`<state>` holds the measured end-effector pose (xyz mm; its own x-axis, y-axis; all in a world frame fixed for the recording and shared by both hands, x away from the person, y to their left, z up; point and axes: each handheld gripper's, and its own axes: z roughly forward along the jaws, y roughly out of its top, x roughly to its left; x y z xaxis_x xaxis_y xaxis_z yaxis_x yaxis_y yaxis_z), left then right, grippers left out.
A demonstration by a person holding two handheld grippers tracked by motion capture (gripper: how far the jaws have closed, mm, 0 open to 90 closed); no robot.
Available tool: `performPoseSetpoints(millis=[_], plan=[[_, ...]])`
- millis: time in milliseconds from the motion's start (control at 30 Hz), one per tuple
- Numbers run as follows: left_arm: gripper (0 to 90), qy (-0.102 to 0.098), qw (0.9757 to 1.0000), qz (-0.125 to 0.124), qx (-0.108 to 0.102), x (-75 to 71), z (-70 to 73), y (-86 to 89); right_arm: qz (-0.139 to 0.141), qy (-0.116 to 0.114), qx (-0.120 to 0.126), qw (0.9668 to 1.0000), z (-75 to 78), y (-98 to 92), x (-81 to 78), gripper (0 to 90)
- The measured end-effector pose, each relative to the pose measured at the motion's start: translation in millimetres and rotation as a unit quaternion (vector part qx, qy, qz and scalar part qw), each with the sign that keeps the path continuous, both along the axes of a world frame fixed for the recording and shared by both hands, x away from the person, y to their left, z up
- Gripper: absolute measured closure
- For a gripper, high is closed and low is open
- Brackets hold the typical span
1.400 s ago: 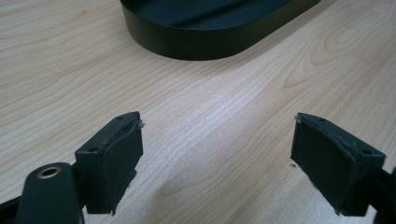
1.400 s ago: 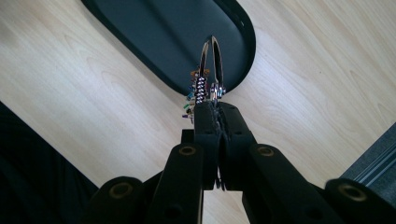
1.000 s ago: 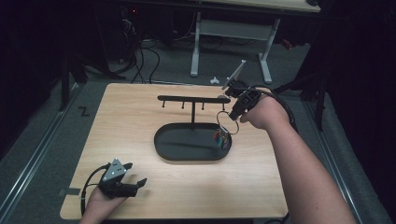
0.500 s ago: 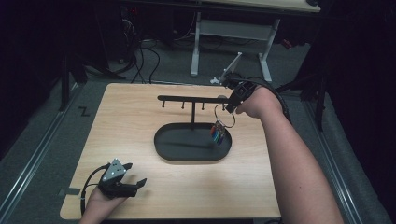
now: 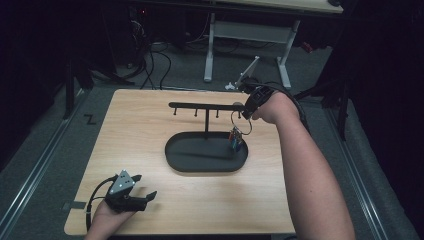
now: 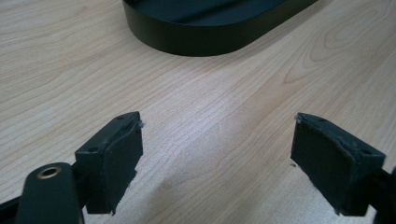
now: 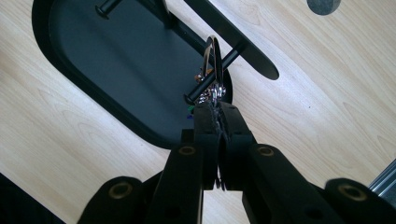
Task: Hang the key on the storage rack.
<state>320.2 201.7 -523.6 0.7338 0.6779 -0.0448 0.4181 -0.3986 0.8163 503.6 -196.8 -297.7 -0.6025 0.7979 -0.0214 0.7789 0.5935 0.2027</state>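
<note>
A black rack with a crossbar (image 5: 205,105) and small pegs stands in an oval black tray (image 5: 175,155) at the table's middle. My right gripper (image 5: 245,107) is at the bar's right end, shut on a key ring (image 5: 241,121) whose keys (image 5: 236,138) dangle above the tray. In the right gripper view the key ring (image 7: 212,58) sits against the rack's rightmost peg (image 7: 219,70), just beyond my right gripper (image 7: 215,109); whether it is over the peg is unclear. My left gripper (image 5: 149,196) rests on the table near the front left, open with nothing between its pads (image 6: 119,154).
The wooden table (image 5: 140,125) has bare surface to the left of the tray and in front of it. The tray's rim (image 6: 196,42) lies a short way ahead of the left gripper. A white desk frame (image 5: 250,32) and cables stand on the floor behind the table.
My right gripper has carried the key ring down and slightly left, from beyond the bar's right end to the rightmost peg. The left gripper has stayed still.
</note>
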Motion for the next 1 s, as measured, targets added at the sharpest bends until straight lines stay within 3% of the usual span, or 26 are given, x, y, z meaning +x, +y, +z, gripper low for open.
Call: performPoseSetpoints(millis=[300,433,700,833,967,1000], plan=[[17.2,0.001,1.0000,-0.001,-0.001,-0.1,0.0,-0.5,0.000,-0.009,0.002,1.0000,-0.4,2.0,0.8,85.6],[17.2,0.001,1.0000,-0.002,-0.002,-0.3,0.6,0.1,0.001,-0.033,0.006,0.9994,6.1,2.9,0.4,82.2],[17.2,0.000,1.0000,-0.001,-0.004,-0.5,0.9,0.2,-0.003,-0.047,0.003,0.9989,10.2,2.7,-8.1,75.4],[17.2,0.001,1.0000,-0.002,-0.003,-0.6,0.8,-0.1,-0.010,-0.056,0.003,0.9984,8.7,0.0,-14.0,66.6],[17.2,-0.001,1.0000,-0.001,-0.002,-1.1,0.5,-0.6,-0.030,-0.070,0.014,0.9970,2.3,-7.6,-22.1,49.1],[17.2,-0.001,1.0000,-0.001,-0.002,-1.1,0.5,-0.6,-0.030,-0.070,0.014,0.9970,2.3,-7.6,-22.1,49.1]])
